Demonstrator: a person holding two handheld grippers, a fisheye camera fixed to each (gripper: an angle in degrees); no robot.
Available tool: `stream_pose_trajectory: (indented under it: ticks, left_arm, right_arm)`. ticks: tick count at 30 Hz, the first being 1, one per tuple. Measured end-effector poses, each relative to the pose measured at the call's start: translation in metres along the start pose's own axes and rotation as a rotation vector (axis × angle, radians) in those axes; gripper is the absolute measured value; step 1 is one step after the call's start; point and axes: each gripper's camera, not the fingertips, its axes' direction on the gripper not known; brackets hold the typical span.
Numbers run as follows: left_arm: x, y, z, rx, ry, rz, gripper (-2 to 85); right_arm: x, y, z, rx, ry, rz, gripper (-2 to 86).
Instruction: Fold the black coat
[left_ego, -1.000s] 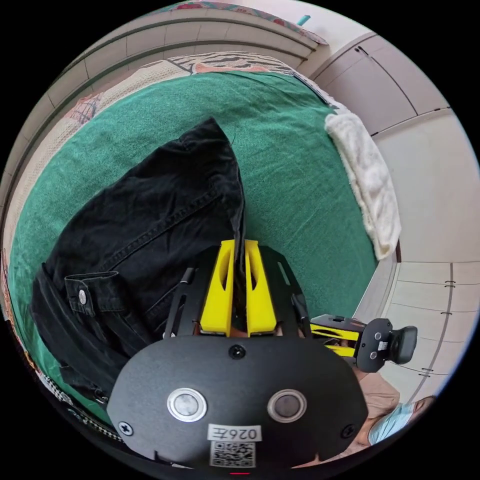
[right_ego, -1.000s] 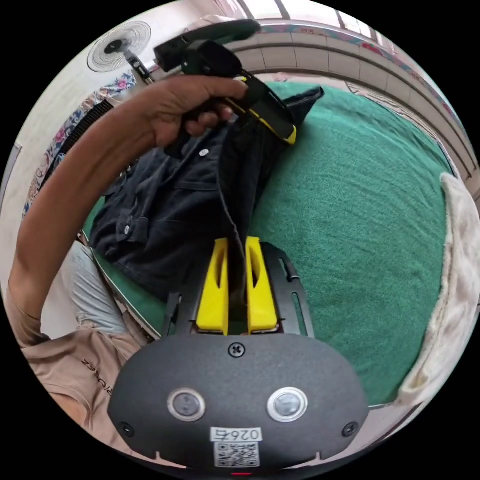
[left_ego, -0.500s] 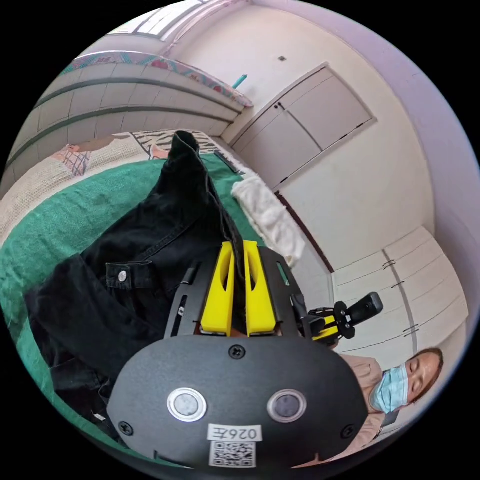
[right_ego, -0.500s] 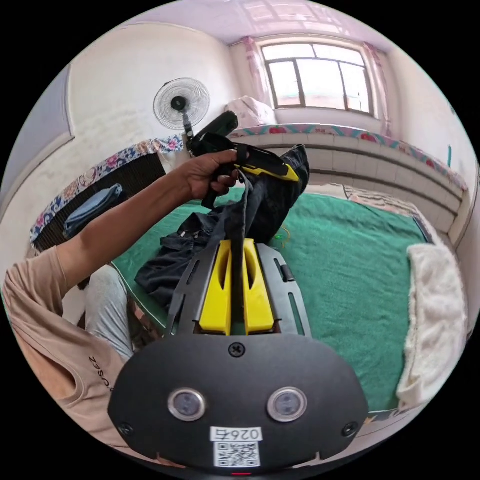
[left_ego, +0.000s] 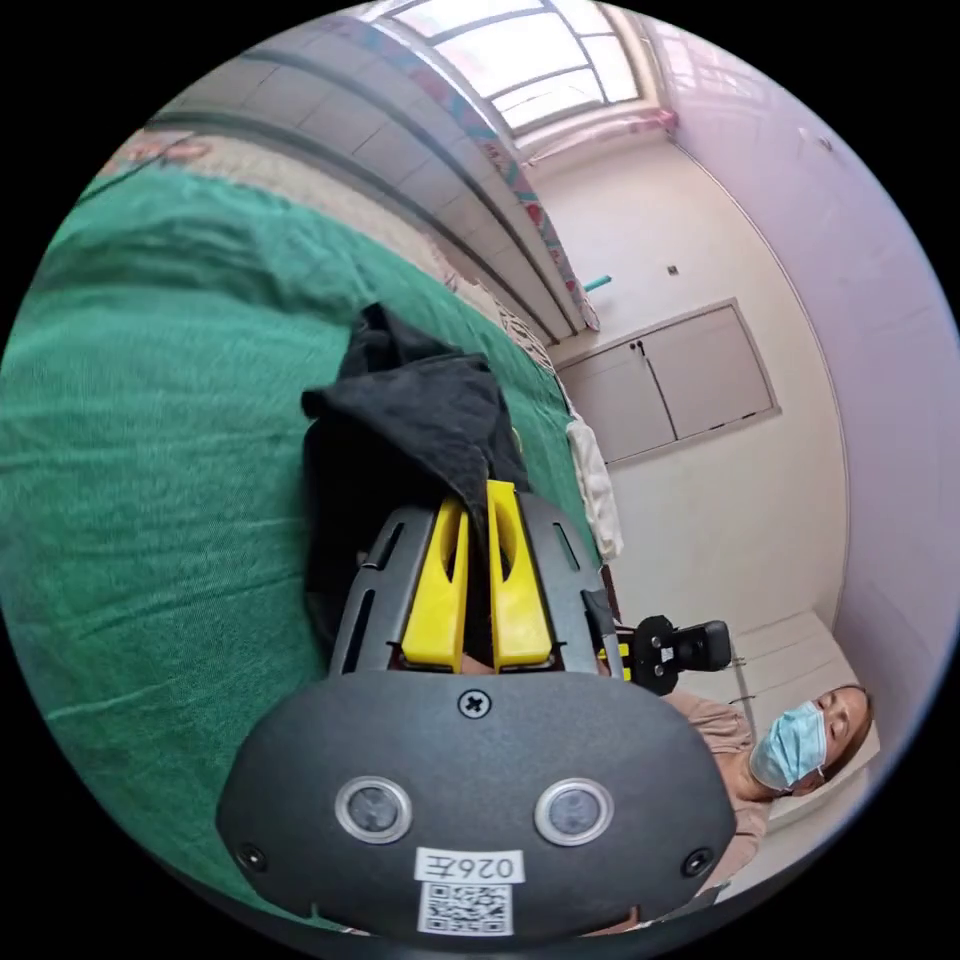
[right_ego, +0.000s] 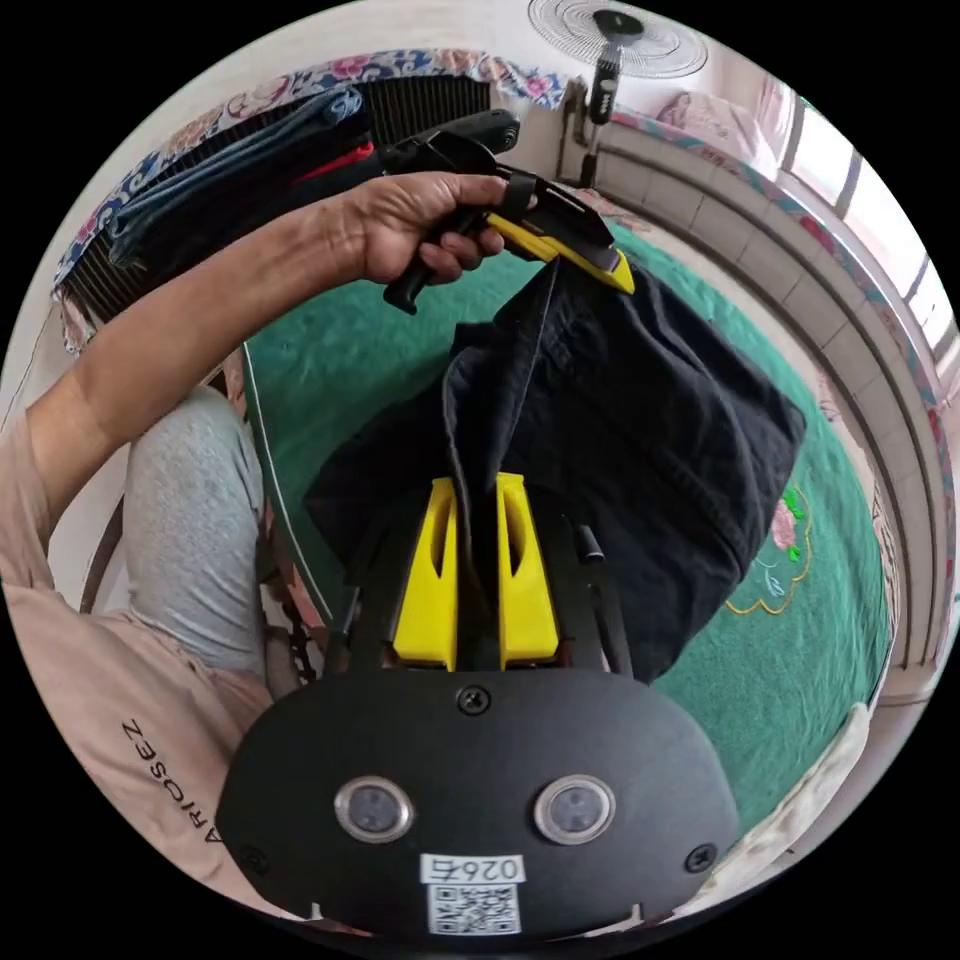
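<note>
Black denim coat (right_ego: 640, 440) hangs above the green bedspread (right_ego: 820, 640), both my grippers clenched on its edge: left gripper (left_ego: 478, 500), right gripper (right_ego: 478, 490). Feels heavy, limp, seam-stiffened; I'd grip seams, not loose cloth.

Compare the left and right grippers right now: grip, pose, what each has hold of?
In the right gripper view, the left gripper sits farther from the person, gripping the black coat at its top edge; the right gripper sits nearer the person's body, pinching a gathered fold.

In that view, a hand shows on the left gripper's handle.

Shared: both have yellow jaws closed on the coat, holding it over the green bedspread.
</note>
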Motion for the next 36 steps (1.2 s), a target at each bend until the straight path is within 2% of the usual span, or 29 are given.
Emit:
stream_pose_trajectory:
  ticks: [2,4,10,12,16,18,20,22,25,27,29,31,32,34,36]
  left_arm:
    - [-0.036,0.005,-0.003,-0.012,0.095,-0.082,2.6]
    - [-0.052,0.009,-0.015,0.031,0.115,-0.105,2.8]
    - [-0.064,0.025,-0.059,0.141,0.0,-0.118,2.0]
    - [-0.05,0.031,-0.074,0.163,-0.041,-0.08,2.3]
    - [-0.01,0.037,-0.078,0.101,-0.255,0.042,5.1]
    - [0.005,0.041,-0.066,0.05,-0.354,0.102,10.7]
    - [0.002,0.043,-0.053,0.022,-0.331,0.115,15.9]
    - [-0.007,0.043,-0.038,-0.017,-0.266,0.115,16.9]
    - [-0.023,0.037,-0.009,-0.082,-0.22,0.094,14.4]
    - [-0.029,0.029,0.017,-0.216,-0.257,0.055,4.8]
    - [-0.013,0.023,0.014,-0.201,-0.302,0.114,3.1]
    - [0.009,0.017,-0.002,-0.157,-0.321,0.187,2.6]
    - [0.019,0.013,-0.012,-0.135,-0.324,0.22,2.7]
    - [0.017,0.01,-0.02,-0.132,-0.284,0.223,3.1]
    - [-0.009,0.007,-0.021,-0.173,-0.24,0.142,4.9]
  right_arm:
    - [-0.021,0.023,0.006,-0.018,-0.018,-0.024,3.6]
    - [-0.036,0.062,-0.006,0.007,-0.059,-0.023,4.0]
    - [-0.024,0.189,-0.061,0.153,-0.405,0.032,5.2]
    - [-0.017,0.234,-0.076,0.19,-0.438,0.054,5.1]
    - [-0.02,0.325,-0.079,0.127,-0.396,0.1,4.3]
    - [-0.039,0.356,-0.072,0.071,-0.385,0.078,4.6]
    - [-0.067,0.383,-0.068,0.036,-0.381,0.034,5.8]
    - [-0.112,0.412,-0.062,0.004,-0.379,-0.035,7.3]
    - [-0.181,0.441,-0.026,-0.133,-0.322,-0.14,8.1]
    - [-0.221,0.458,0.008,-0.228,-0.193,-0.17,4.3]
    - [-0.259,0.477,0.031,-0.293,-0.08,-0.22,1.6]
    - [-0.307,0.514,0.011,-0.256,0.002,-0.326,0.5]
    - [-0.318,0.526,0.0,-0.226,-0.002,-0.364,0.5]
    - [-0.35,0.58,-0.037,-0.131,-0.154,-0.525,0.5]
    - [-0.354,0.61,-0.047,-0.146,-0.26,-0.573,0.1]
